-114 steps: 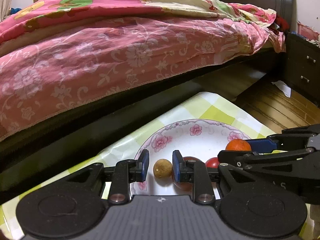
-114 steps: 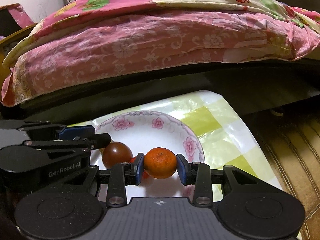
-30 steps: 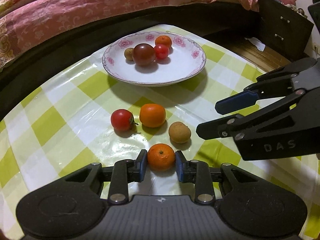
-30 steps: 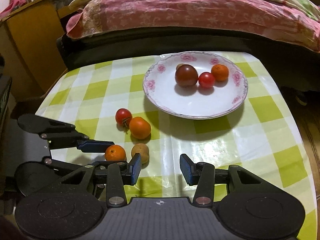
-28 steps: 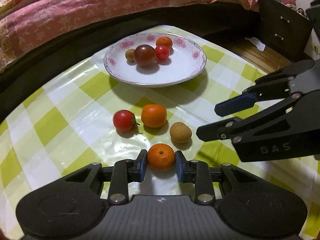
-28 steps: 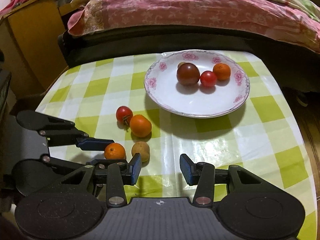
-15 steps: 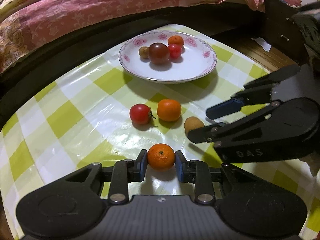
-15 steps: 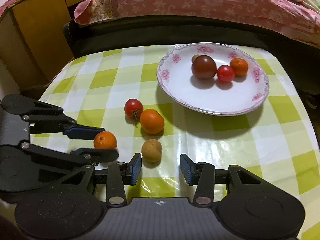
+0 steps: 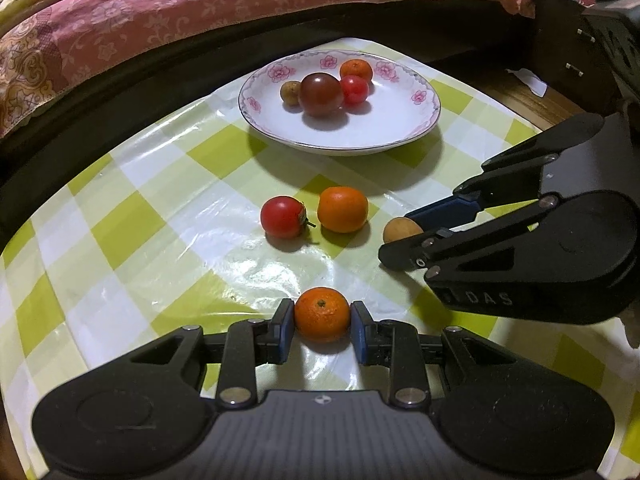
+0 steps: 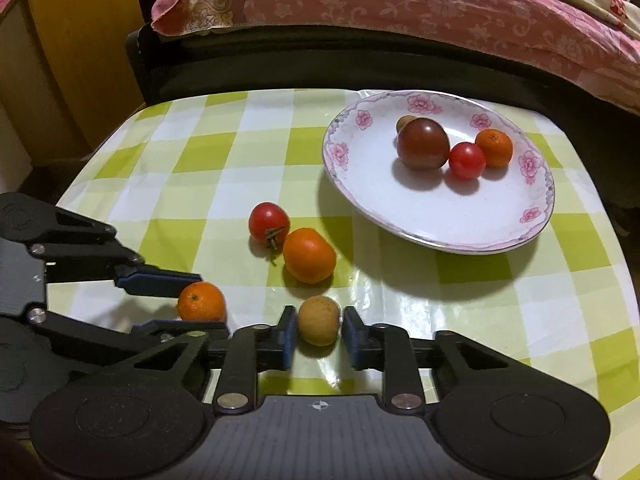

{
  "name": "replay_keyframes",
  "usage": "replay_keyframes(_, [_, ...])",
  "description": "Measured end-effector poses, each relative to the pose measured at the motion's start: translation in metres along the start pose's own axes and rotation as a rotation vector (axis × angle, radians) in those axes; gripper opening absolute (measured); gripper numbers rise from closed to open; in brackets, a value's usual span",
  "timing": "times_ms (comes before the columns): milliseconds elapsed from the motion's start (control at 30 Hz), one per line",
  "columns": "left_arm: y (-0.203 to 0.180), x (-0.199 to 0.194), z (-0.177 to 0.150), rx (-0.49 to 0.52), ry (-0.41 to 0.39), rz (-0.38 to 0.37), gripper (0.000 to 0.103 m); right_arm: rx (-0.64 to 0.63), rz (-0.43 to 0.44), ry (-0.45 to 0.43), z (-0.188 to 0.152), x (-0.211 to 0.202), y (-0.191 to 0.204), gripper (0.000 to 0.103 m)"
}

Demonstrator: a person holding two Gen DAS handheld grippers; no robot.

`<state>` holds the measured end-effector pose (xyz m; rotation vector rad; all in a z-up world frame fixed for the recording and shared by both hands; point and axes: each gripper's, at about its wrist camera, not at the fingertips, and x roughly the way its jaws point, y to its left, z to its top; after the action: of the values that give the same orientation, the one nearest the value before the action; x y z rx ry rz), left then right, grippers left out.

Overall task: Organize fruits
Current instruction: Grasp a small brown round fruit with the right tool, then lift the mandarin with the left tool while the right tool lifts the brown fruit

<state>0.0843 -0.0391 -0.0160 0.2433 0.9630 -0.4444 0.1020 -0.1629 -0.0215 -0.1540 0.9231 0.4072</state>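
1. Since half a second ago, the right gripper (image 10: 319,331) has come forward to the brown longan (image 10: 319,325), and its fingers have just been closing; now both pads touch the longan's sides, so it is gripped.
2. The left gripper (image 9: 322,326) has its fingers nearly closed on a small mandarin (image 9: 322,314), as it did a second ago. The mandarin seems to sit on the bench (image 9: 120,240).
3. From the right wrist view, this mandarin is just left of the longan, between the left gripper's blue pads.
4. Two more fruits lie loose on the bench with its green and white checked cloth: a red tomato (image 10: 268,219) and an orange fruit (image 10: 309,255), which touch each other or almost touch.
5. They are between the grippers and the plate (image 10: 360,184).
6. The white plate with pink flowers stands further back, toward the bed (image 10: 400,8).
7. On the plate are a dark tomato (image 10: 423,149), a small red tomato (image 10: 467,160), a small mandarin on the plate (image 10: 494,148) and a second longan (image 9: 290,93), all close together.
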Motion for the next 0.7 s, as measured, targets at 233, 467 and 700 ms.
replay_keyframes(233, [-0.0006, -0.0006, -0.0003, 0.009, -0.006, 0.003, 0.037, -0.010, -0.005, 0.006, -0.0016, -0.0042, 0.0012, 0.021])
replay_keyframes(467, [-0.0022, -0.0031, 0.0013, 0.011, -0.022, 0.000, 0.036, -0.013, -0.013, 0.009, -0.0013, -0.0054, 0.0016, 0.021])
replay_keyframes(700, [-0.0037, -0.0027, 0.0013, 0.020, -0.018, -0.006, 0.036, -0.033, -0.033, 0.003, -0.0010, -0.0086, 0.0038, 0.021])
